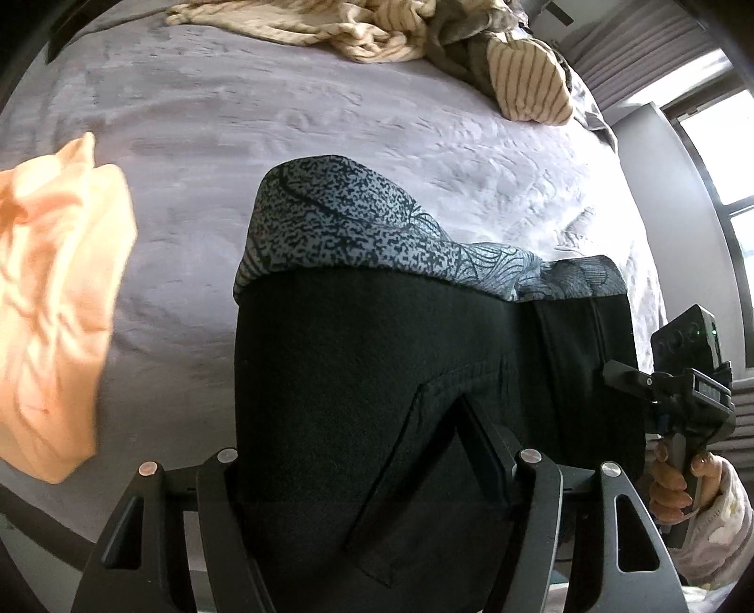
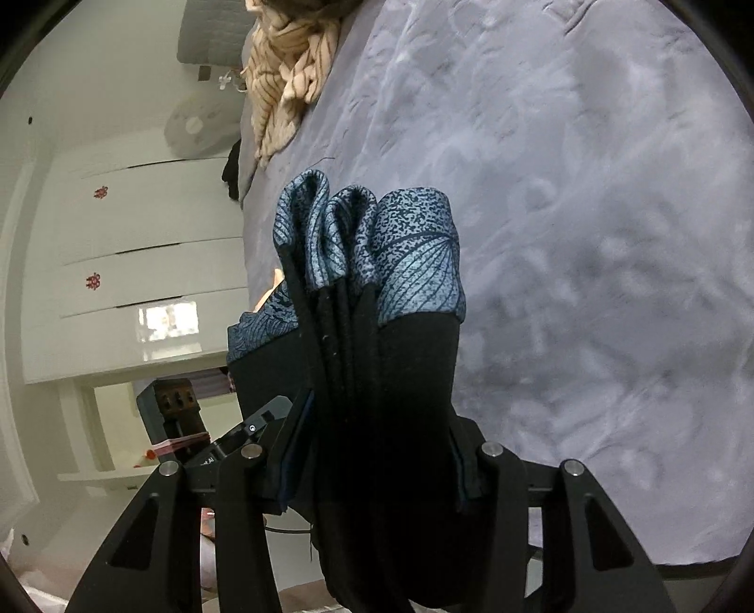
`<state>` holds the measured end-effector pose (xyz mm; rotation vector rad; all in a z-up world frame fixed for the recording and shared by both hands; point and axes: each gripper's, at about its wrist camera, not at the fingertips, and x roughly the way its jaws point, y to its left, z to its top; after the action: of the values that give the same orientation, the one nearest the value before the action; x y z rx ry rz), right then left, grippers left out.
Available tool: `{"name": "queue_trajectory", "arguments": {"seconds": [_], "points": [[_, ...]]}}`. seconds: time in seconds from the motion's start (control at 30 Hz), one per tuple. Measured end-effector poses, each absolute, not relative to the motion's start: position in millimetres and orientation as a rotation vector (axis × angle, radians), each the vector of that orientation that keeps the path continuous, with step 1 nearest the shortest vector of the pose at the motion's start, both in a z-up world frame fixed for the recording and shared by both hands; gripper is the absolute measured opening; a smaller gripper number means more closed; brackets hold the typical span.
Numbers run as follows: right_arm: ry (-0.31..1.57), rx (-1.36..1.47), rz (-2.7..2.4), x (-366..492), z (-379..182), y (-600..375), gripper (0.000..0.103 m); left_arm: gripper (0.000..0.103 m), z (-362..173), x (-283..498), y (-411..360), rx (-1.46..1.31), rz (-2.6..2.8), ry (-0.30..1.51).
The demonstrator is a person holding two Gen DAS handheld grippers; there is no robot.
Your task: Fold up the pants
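Pants [image 1: 386, 377] lifted over the bed [image 1: 235, 141], pinched in left gripper [image 1: 372, 452] and right gripper [image 2: 377, 438], both half-open around bunched layers; risk of slipping, unfolding, or snagging the peach cloth [image 1: 56, 292] beside them.

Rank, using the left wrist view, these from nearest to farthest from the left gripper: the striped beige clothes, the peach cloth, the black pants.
1. Black pants, clamped in the left gripper.
2. Peach cloth, on the bed at the left edge.
3. Striped beige clothes, heaped at the bed's far end.
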<state>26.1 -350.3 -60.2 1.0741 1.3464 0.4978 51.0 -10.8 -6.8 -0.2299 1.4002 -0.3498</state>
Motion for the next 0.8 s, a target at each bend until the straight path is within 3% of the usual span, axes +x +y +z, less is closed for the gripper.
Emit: {"name": "queue_trajectory", "arguments": {"seconds": [0.3,0.53,0.6,0.8], "points": [[1.369,0.971,0.411,29,-77,-326,0.051,0.069,-61,62,0,-0.224,-0.325,1.439],[1.411,0.9,0.329,28,-96,-325,0.062,0.095,-71,62,1,-0.121,-0.272,1.409],[1.425,0.832,0.301,28,-93,-324,0.066,0.096,-70,63,3,-0.107,-0.248,1.409],[1.463,0.64,0.2,20,-68,-328,0.067,0.096,-49,52,-2,0.011,-0.137,1.36]]}}
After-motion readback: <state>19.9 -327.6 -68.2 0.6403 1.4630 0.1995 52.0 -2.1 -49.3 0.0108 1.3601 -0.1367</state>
